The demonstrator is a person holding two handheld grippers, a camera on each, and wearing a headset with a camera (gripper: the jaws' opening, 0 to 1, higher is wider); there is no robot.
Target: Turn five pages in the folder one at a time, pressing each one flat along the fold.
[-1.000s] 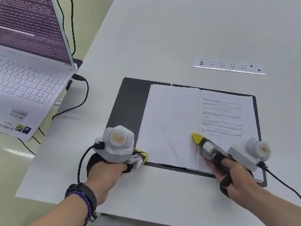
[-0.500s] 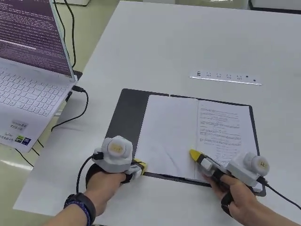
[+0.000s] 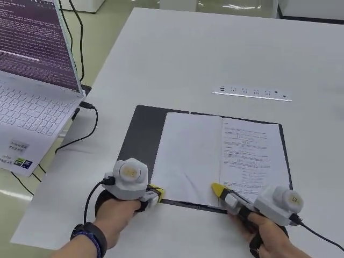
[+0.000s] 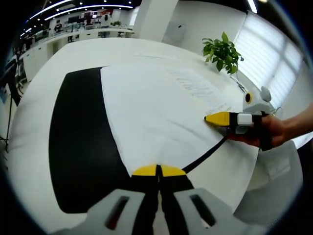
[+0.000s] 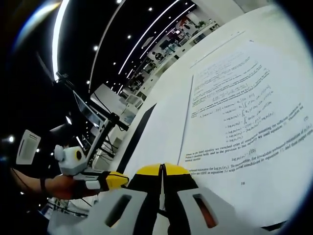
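Right gripper has slid down the fold toward the folder's near edge since a second ago; left gripper holds its place. Laptop open at far left. Left gripper: jaws together, tips at the near corner of the blank page. Folder lies open on the white table, printed page on the right. Right gripper: jaws together, tips on the fold near the bottom edge.
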